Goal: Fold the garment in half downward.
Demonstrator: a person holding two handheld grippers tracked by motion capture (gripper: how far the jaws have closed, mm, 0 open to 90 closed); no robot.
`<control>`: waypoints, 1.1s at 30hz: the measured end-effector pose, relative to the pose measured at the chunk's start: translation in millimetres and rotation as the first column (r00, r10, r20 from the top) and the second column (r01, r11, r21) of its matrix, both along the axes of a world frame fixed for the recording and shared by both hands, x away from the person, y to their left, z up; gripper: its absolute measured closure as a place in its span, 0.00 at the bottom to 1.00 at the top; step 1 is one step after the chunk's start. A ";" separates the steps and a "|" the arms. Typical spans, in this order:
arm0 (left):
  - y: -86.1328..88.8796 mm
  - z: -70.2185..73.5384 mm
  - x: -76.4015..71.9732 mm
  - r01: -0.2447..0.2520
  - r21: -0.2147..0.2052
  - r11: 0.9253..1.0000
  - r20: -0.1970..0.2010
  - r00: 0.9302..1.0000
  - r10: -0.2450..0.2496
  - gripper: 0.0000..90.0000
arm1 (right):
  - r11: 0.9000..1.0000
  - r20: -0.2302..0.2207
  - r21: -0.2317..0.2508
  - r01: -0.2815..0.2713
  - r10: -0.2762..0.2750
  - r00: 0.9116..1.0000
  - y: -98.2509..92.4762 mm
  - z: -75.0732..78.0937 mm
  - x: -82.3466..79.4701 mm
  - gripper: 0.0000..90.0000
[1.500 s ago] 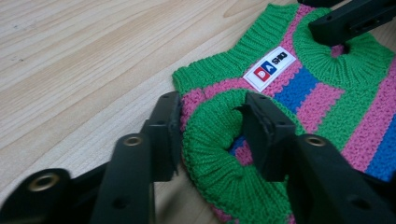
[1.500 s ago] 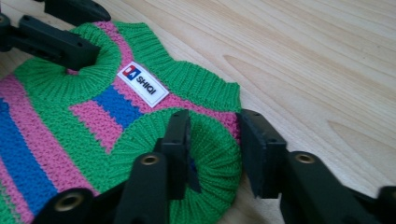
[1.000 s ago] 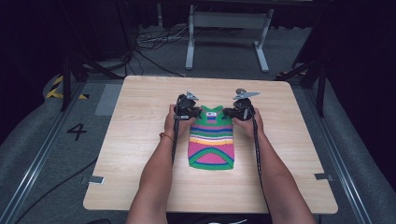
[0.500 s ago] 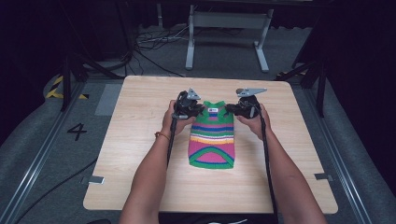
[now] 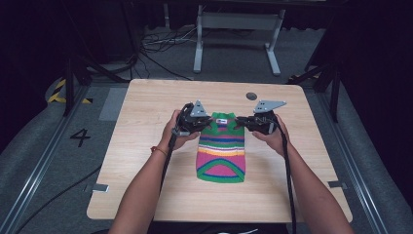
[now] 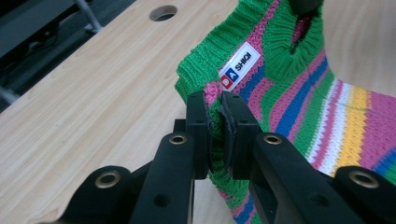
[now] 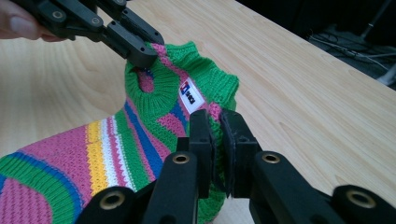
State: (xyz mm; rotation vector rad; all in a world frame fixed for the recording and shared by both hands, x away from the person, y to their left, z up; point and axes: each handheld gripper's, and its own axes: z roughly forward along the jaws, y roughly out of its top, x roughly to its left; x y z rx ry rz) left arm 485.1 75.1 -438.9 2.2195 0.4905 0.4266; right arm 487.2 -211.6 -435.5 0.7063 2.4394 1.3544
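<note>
A small knitted sweater [image 5: 220, 150] with green, pink, blue and yellow stripes lies on the wooden table [image 5: 146, 117], its collar toward the far side. My left gripper [image 5: 200, 123] is shut on the sweater's left shoulder [image 6: 215, 95], next to the white collar label [image 6: 239, 65]. My right gripper [image 5: 241, 122] is shut on the right shoulder [image 7: 212, 111]. The collar end [image 7: 161, 81] is lifted slightly off the table between them. In the right gripper view the left gripper [image 7: 140, 53] pinches the far side of the collar.
A round cable hole [image 5: 251, 96] sits in the table beyond the sweater. Bare wood surrounds the sweater on all sides. Past the table's far edge stand a metal stand [image 5: 234, 29] and floor cables [image 5: 156, 41]. A "4" marking [image 5: 80, 137] is on the floor, left.
Both grippers have moved slightly toward the far side and turned inward, staying at the sweater's shoulders. The sweater's top has shifted with them.
</note>
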 end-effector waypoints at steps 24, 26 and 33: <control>16.0 -7.8 -77.4 0.247 0.102 0.964 0.073 0.964 -0.255 0.91 | 0.960 0.024 -0.042 -0.276 0.277 0.960 -11.9 -7.1 -77.8 0.91; 16.6 -11.0 -85.4 0.264 0.123 0.957 0.069 0.959 -0.274 0.91 | 0.951 0.024 -0.069 -0.303 0.305 0.952 -10.4 -10.9 -87.0 0.91; 16.8 -25.1 -113.5 0.323 0.171 0.931 0.042 0.942 -0.334 0.85 | 0.922 -0.001 -0.134 -0.364 0.367 0.930 -6.9 -25.4 -116.9 0.89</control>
